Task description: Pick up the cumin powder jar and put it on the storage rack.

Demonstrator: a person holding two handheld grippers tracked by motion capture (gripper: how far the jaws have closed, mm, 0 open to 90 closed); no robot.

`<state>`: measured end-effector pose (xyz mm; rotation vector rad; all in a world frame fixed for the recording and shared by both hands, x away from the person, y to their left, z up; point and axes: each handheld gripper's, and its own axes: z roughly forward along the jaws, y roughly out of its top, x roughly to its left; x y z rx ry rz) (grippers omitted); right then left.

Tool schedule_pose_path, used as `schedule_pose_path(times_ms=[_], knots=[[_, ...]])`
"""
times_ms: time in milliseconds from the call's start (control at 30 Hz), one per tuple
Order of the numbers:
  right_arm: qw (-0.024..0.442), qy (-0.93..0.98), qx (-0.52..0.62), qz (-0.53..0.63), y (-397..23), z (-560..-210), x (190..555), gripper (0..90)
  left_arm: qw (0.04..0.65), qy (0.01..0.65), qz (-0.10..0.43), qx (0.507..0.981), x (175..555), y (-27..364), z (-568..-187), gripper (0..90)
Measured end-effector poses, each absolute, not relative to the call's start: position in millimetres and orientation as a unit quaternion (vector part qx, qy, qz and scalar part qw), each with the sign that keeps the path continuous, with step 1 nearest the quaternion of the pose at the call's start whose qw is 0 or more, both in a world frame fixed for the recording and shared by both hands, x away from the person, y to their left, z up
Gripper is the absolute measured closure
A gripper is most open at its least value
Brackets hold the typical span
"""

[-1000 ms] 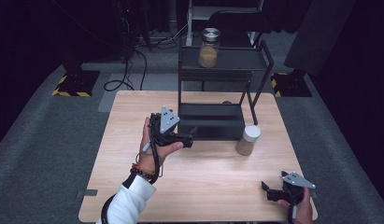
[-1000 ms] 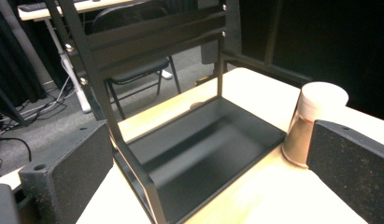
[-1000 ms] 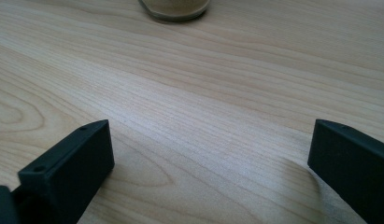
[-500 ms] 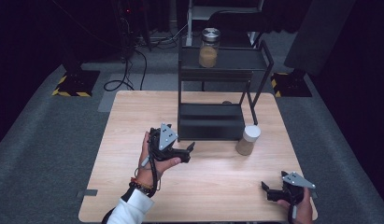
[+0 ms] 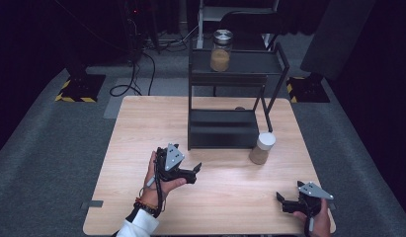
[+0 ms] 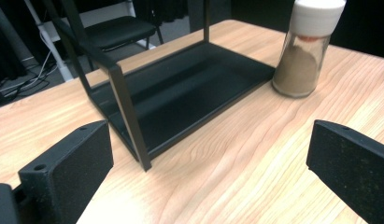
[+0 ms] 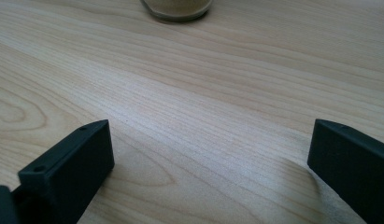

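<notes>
Left gripper point(image 5: 196, 169) open, empty, before the rack point(image 5: 221, 129), right gripper point(image 5: 280, 201) open, empty, well short of the jar point(image 5: 262, 148) beside the rack

- Light wooden table point(image 5: 141, 123) on grey carpet floor point(image 5: 52, 148).
- Black two-tier metal rack point(image 5: 225, 129) standing on the table's far half.
- White-lidded jar point(image 5: 262, 148) of brown powder directly on the table, just beside the rack's right front corner.

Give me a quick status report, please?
Left gripper open, empty. Right gripper open, empty. White-capped glass spice jar upright on table beside black metal shelf rack. Nothing between.
</notes>
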<state>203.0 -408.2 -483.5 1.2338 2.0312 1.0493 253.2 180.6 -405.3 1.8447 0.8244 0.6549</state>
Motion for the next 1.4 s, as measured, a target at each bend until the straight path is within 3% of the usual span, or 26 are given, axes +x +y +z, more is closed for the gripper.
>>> schedule_pose_path(times_ms=[1400], knots=[[0.265,0.754,0.457,0.390,-409,-483,204,0.0,0.444,0.374,0.212,0.787,238,182,-486,0.5]])
